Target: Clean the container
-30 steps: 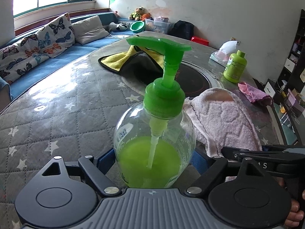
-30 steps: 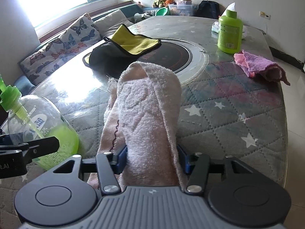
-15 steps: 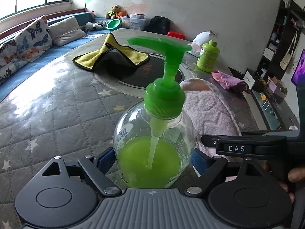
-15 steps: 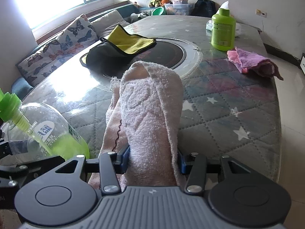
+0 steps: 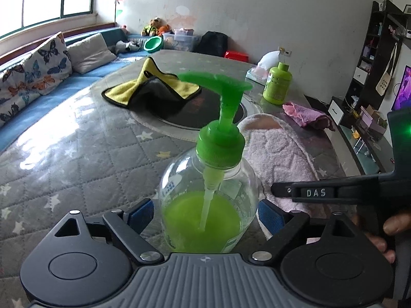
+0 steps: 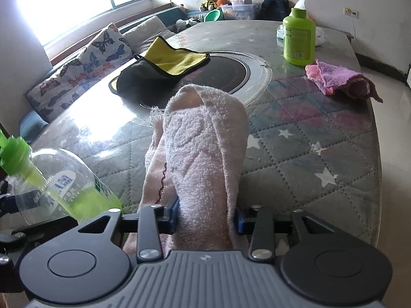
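A clear pump bottle (image 5: 208,200) with green liquid and a green pump head stands on the quilted table cover, also seen low left in the right wrist view (image 6: 59,187). My left gripper (image 5: 205,213) has the bottle between its blue pads; its jaws are opening and a thin gap shows at the left pad. My right gripper (image 6: 206,215) is closing, and its pads press on a pale pink towel (image 6: 203,148) that drapes forward over the table. The towel (image 5: 280,154) lies just right of the bottle, and the right gripper's black arm (image 5: 321,192) reaches in beside it.
A yellow and black cloth (image 5: 151,92) lies over a round black hob (image 6: 231,71) at the table's middle. A lime green bottle (image 6: 299,38) and a crumpled pink and purple cloth (image 6: 339,79) sit at the far right. The table edge (image 6: 377,154) drops to the floor on the right.
The left jaws have spread away from the pump bottle. The right jaws have drawn in tighter on the pink towel. Both hands stayed nearly in place.
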A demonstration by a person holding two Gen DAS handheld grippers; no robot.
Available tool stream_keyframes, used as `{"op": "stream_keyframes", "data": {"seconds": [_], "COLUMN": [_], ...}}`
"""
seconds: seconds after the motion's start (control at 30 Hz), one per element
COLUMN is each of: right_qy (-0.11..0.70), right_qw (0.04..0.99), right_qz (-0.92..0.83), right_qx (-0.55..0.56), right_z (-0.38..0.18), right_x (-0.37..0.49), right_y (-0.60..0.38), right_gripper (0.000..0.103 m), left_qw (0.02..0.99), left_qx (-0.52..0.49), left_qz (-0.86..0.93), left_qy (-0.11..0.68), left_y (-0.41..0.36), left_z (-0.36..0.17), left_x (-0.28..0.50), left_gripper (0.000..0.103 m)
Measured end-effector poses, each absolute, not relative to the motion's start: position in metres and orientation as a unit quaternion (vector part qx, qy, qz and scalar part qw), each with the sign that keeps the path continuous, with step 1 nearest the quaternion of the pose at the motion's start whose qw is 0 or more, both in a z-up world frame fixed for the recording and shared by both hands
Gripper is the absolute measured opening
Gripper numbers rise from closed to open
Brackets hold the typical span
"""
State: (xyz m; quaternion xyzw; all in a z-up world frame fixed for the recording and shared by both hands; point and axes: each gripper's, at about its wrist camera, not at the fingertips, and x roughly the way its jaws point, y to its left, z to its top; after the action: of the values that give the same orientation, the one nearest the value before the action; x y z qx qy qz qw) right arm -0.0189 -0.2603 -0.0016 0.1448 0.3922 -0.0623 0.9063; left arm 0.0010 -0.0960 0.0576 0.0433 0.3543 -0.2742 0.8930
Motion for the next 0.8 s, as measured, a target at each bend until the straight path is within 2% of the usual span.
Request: {"op": "stream_keyframes", "data": {"seconds": [0.17, 0.37, 0.8], "right_qy": [0.392, 0.384, 0.312], "right_qw": [0.902, 0.903, 0.896], "right_qz": [-0.062, -0.044, 0.101], "right_qx": [0.169, 0.188, 0.298], "right_z": [0.000, 0.012, 0.073], "right_x": [-0.022, -0.027, -0.045], "right_y": [-0.266, -0.267, -0.268], "right_gripper": [0.035, 0.031, 0.031], "left_qw": [0.895, 0.890, 0.890], "left_qx": [0.044, 0.038, 0.039], "left_qz": [-0.276, -0.292, -0.300], "left_qy": [0.348, 0.348, 0.342], "left_y": [-0.088, -0.084, -0.081], "left_z": [0.060, 0.059, 0.057], "left_x": [-0.006, -0.008, -0.008], "left_gripper": [0.088, 0.076, 0.076]}}
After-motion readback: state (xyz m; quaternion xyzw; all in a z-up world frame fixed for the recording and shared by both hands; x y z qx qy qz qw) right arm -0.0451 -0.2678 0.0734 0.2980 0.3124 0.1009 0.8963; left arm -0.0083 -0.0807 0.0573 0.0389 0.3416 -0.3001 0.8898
